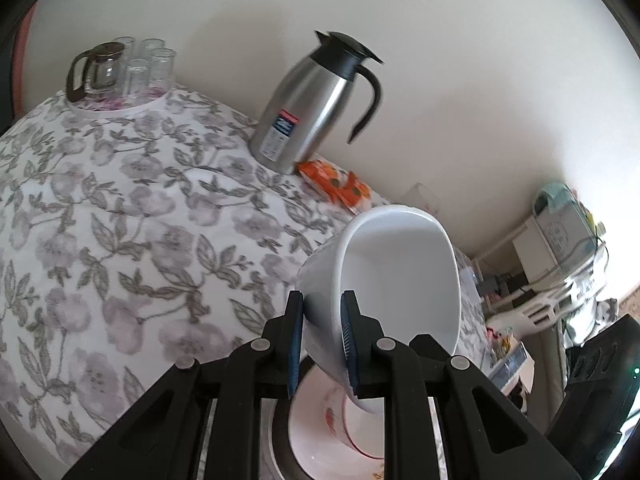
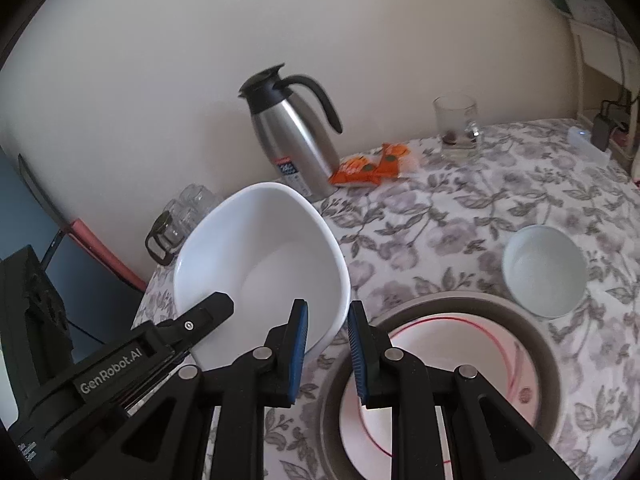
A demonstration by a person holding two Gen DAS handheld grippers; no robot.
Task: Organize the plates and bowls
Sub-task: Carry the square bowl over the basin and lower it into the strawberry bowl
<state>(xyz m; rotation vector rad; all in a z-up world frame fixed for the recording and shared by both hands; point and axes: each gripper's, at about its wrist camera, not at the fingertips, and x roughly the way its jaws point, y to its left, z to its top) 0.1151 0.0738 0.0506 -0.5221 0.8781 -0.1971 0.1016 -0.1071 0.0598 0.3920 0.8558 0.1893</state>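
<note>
White glossy bowl, rounded-square rim, tilted, wall pinched in left gripper above red-rimmed plate; right gripper narrow, empty, beside bowl.

I am working in a home, at a dining table against a plain wall. A floral tablecloth covers it, and on it stand a steel thermos jug, a glass teapot with tumblers, an orange snack packet and a glass mug. Cluttered household shelves stand beyond the table.
</note>
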